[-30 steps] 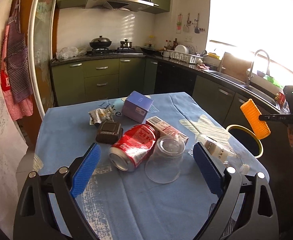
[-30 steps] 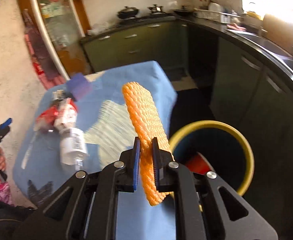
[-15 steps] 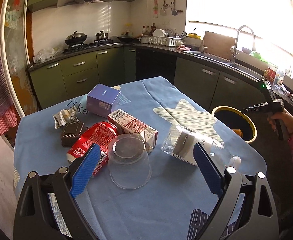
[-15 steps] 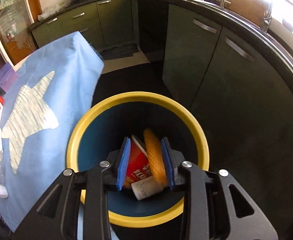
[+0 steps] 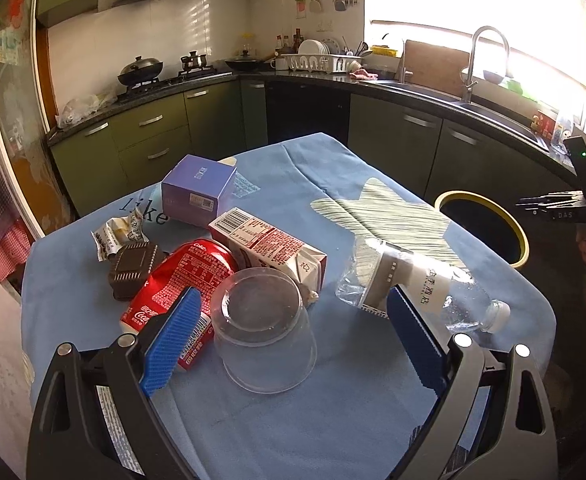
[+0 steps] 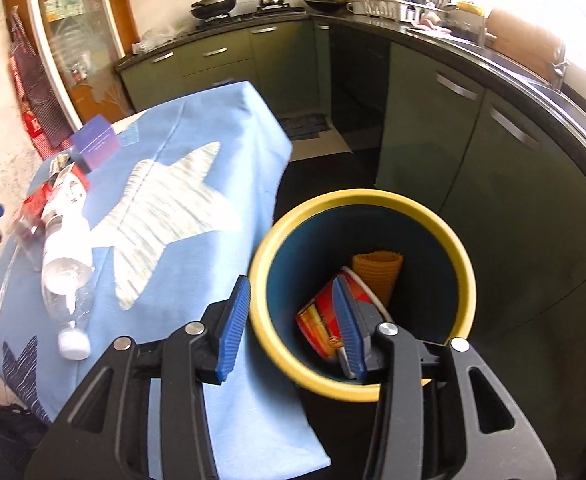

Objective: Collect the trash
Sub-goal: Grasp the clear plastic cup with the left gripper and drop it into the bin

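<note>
On the blue tablecloth (image 5: 333, 400) we read "like". The yellow-rimmed bin (image 6: 459, 256) now holds the orange foam net (image 6: 377, 276), clamped a second ago. Still tabled: plastic bottle (image 5: 421, 280), clear cup (image 5: 265, 332) and a "Coca-Cola" can (image 5: 189, 272). Our right gripper (image 6: 289, 320) is opening, empty, above the bin; our left gripper (image 5: 293, 336) gapes around the cup, untouching.

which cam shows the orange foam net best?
Right wrist: it looks down into the bin, where the foam net lies beside a red cup. Left wrist shows only the bin's rim; the net is hidden.
</note>
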### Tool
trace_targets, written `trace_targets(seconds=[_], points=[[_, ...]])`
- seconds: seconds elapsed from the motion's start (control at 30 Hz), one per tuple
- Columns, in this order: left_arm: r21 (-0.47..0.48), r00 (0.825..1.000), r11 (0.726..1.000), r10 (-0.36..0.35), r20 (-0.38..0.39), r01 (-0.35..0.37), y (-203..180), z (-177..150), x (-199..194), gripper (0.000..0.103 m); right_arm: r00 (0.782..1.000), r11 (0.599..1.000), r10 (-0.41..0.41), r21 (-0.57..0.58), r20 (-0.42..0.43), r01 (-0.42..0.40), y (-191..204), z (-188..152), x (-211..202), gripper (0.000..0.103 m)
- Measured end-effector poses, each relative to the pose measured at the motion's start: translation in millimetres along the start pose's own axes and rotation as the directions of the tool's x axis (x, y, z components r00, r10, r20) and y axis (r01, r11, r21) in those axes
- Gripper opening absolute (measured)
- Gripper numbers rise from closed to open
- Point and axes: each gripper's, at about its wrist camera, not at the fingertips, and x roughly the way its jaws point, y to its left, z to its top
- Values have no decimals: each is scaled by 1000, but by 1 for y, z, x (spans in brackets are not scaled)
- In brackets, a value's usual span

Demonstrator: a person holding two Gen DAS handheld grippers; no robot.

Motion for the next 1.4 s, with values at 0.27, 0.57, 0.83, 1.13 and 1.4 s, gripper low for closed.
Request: trace_targets(seconds=[0.27,0.57,0.83,1.13,1.4], points=[[-14,999,1000,5,-39,-6,13,-3,24,92,1000,1000,20,-1,-16,-20,12,-3,6,41],[-30,997,1000,-3,-80,0,20,-9,41,68,999,999,34,2,-36,-34,11,-4,14,41],[-34,998,999,-1,-64,-1,21,-6,27,57,999,999,50,8,-19,-50,10,-6,10,41],[98,996,991,-90,-16,91,-29,41,-15,57,998,998,51,47,31,-52,-6,-15,-5,41],[247,954,923,-296,-36,296,-131,101,12,57,998,992,21,124,59,-28,-38,-38,-25,41]])
